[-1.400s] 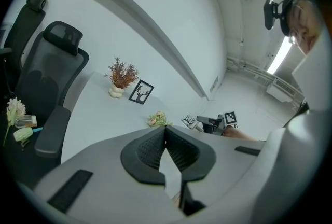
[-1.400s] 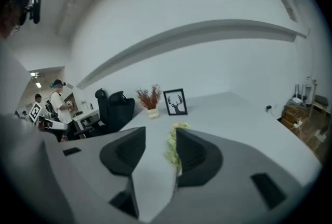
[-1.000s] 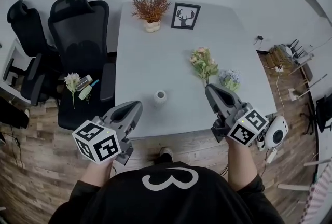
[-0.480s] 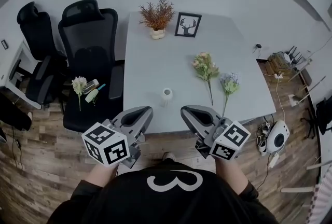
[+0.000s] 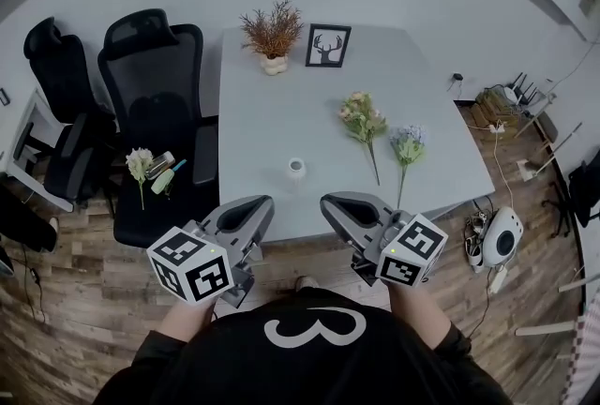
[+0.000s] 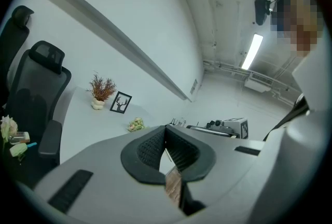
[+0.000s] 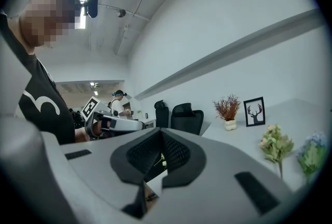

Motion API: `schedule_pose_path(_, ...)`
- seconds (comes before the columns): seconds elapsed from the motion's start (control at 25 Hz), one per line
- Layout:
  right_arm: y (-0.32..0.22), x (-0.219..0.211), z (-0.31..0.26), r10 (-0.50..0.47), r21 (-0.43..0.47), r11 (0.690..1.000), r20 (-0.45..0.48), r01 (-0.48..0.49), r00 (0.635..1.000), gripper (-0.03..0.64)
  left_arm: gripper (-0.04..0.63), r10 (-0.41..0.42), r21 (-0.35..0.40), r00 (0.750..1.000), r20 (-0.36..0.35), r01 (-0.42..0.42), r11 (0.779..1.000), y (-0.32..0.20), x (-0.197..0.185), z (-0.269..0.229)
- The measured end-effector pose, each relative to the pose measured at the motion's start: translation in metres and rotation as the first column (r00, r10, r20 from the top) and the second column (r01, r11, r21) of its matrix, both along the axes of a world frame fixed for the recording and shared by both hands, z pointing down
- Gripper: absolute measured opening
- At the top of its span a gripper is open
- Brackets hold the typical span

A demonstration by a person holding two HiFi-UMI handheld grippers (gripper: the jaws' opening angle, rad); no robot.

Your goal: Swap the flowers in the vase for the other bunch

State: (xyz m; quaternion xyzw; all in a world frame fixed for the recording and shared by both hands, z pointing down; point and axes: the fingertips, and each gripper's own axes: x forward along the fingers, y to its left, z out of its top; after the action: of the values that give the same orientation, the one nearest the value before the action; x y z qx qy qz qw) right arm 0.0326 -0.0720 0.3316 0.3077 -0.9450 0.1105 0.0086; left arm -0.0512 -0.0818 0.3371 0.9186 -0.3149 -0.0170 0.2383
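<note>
A small white vase [image 5: 296,168] stands empty near the table's front edge. Right of it a pink-and-green bunch [image 5: 361,120] and a blue bunch [image 5: 406,145] lie flat on the table [image 5: 262,112], stems toward me. The same two bunches show in the right gripper view, pink [image 7: 275,145] and blue [image 7: 313,153]. My left gripper [image 5: 262,203] and right gripper [image 5: 328,202] hover side by side just off the front edge, below the vase. Both are shut with nothing in them, as the left gripper [image 6: 166,132] and right gripper [image 7: 160,132] show up close.
A dried plant in a pot [image 5: 272,33] and a framed deer picture [image 5: 328,45] stand at the table's far edge. Two black office chairs [image 5: 155,112] are on the left; one seat holds a white flower [image 5: 140,164] and small items. Cables and a white device [image 5: 500,239] lie at the right.
My right gripper has swung left, away from the stem ends of the bunches, to the middle of the front edge. The left gripper has shifted slightly right. The bunches lie still.
</note>
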Motion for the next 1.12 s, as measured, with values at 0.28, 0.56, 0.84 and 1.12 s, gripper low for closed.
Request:
schedule_pose_path(0.28, -0.009, 0.03, 0.007, 0.044, -0.028, 0.999, -0.04, -0.045, 0.998, 0.009, 0.009, 0.039, -0.014, 0.999, -0.004, -0.039, 0.999, -0.008, 0.021, 0.004)
schedule_pose_path(0.56, -0.057, 0.082, 0.026, 0.088, -0.08, 0.992, -0.146, -0.1, 0.985, 0.012, 0.009, 0.055, -0.046, 0.998, 0.005, -0.055, 0.997, -0.034, 0.044, 0.016)
schedule_pose_path(0.84, -0.133, 0.121, 0.041, 0.113, -0.093, 0.986, -0.228, -0.137, 0.967, 0.169, 0.011, 0.0, -0.074, 1.0, 0.022, 0.002, 0.997, -0.073, 0.05, 0.026)
schedule_pose_path(1.12, -0.22, 0.165, 0.076, 0.187, -0.127, 0.963, -0.33, -0.239, 0.925, 0.382, 0.009, -0.068, -0.112, 0.997, 0.041, 0.072, 0.991, -0.116, 0.048, 0.037)
